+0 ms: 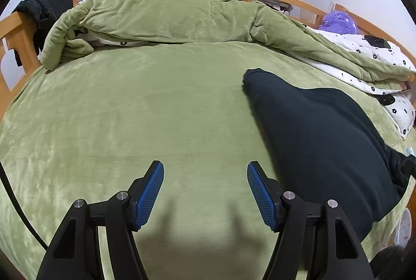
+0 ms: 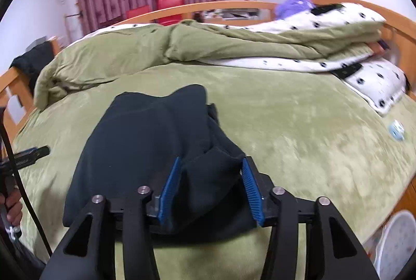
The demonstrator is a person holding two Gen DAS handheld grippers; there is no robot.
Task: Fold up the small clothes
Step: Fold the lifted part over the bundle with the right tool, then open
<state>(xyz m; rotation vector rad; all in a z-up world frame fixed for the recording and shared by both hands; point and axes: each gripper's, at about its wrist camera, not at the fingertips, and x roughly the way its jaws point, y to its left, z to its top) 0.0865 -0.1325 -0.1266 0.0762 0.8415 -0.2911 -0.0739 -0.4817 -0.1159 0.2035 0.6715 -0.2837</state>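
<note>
Looking through the left wrist view, I see the left gripper (image 1: 205, 191) with fingers spread over bare green bed cover (image 1: 130, 124), the dark garment (image 1: 319, 145) lying just right of them. Right wrist view: the right gripper (image 2: 211, 187) has fingers spread, a garment fold bunched between them.

Hidden, cropped and blurred parts of the bed scene

The dark garment (image 1: 319, 147) runs off the left wrist view's lower right edge, and in the right wrist view its near hem is covered by the right gripper (image 2: 211, 185), so whether the pads press the bunched cloth between them is unclear. The pillow (image 2: 374, 82) and purple plush (image 2: 292, 4) are smeared by motion blur. A hand (image 2: 13, 210) is cropped at the left edge.
</note>
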